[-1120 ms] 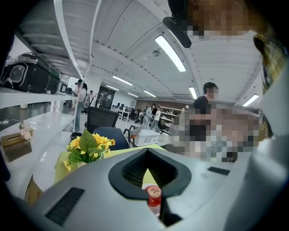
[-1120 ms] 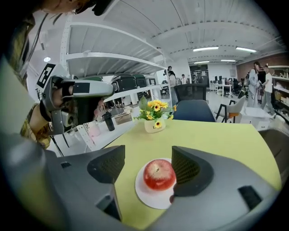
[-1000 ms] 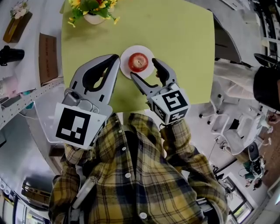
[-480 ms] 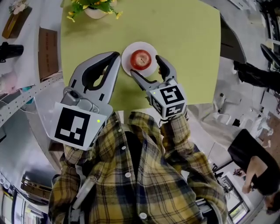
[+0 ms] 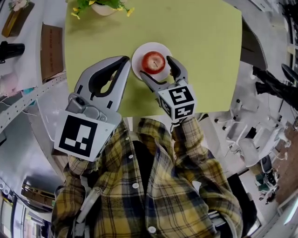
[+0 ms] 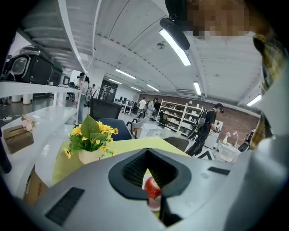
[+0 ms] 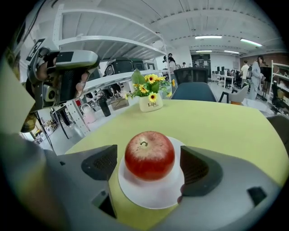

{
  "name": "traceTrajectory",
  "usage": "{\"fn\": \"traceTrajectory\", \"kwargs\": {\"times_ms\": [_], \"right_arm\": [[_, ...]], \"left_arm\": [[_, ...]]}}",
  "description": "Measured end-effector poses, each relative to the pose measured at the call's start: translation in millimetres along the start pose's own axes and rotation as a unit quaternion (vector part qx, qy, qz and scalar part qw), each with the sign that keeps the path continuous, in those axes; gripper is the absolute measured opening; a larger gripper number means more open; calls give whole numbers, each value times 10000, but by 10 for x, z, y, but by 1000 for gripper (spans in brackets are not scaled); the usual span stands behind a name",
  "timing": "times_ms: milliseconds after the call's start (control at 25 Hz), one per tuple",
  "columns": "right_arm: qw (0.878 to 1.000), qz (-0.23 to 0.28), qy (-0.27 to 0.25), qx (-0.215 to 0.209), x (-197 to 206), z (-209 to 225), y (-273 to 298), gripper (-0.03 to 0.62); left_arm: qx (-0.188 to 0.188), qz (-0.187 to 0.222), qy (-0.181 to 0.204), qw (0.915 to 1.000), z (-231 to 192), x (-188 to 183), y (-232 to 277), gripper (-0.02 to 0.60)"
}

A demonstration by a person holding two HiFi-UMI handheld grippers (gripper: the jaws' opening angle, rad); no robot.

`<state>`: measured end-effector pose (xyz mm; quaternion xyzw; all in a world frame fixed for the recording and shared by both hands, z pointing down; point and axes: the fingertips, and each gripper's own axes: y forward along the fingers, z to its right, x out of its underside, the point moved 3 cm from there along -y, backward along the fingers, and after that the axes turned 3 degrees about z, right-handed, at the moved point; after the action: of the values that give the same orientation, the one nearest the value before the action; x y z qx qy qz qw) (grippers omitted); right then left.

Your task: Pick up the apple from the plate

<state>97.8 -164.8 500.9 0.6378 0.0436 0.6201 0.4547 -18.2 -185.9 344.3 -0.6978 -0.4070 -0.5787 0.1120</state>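
Note:
A red apple (image 5: 153, 62) sits on a small white plate (image 5: 138, 55) on the green table (image 5: 200, 56). My right gripper (image 5: 157, 69) is open at the plate's near side. Its jaws have just been opening. In the right gripper view the apple (image 7: 149, 154) stands between the two dark pads (image 7: 100, 163) with a gap on each side, so nothing grips it. The plate (image 7: 151, 198) lies low between the fingers. My left gripper (image 5: 124, 59) is shut and empty, just left of the plate. In its own view the apple (image 6: 152, 189) shows through the gap behind its jaws.
A pot of yellow flowers (image 5: 103, 7) stands at the table's far edge, also visible as the flower pot (image 7: 150, 103) behind the apple. A brown box (image 5: 50, 53) and a white shelf (image 5: 28, 100) lie left of the table. Chairs and people stand in the room behind.
My right gripper has moved forward and down to the plate, and its jaws have spread so they now flank the apple. The left gripper has sunk a little.

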Motion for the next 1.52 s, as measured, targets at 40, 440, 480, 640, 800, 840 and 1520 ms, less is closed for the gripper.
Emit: {"fn": "traceTrajectory", "kwargs": {"times_ms": [40, 440, 480, 640, 800, 840, 1520], "right_arm": [[10000, -21, -3, -14, 13, -2, 25, 405], [9999, -130, 19, -24, 93, 28, 172, 405], [9999, -133, 16, -23, 91, 36, 177, 405], [9999, -155, 28, 6, 104, 51, 174, 405], [9997, -252, 18, 47, 128, 27, 234, 403], [9996, -264, 21, 47, 128, 17, 251, 403], [9996, -202, 73, 156, 4, 82, 134, 400]], "left_arm": [[-17, -13, -11, 10000, -11, 12, -1, -2], [-108, -107, -67, 9999, -78, 77, -4, -2], [-114, -114, -71, 9998, -76, 76, 1, -2], [-112, -121, -69, 9998, -52, 76, 0, -2], [-108, -116, -84, 9998, -100, 76, -12, -2], [-111, -115, -86, 9998, -117, 74, -16, -2], [-94, 33, 16, 9999, -76, -86, 0, -2]]}}
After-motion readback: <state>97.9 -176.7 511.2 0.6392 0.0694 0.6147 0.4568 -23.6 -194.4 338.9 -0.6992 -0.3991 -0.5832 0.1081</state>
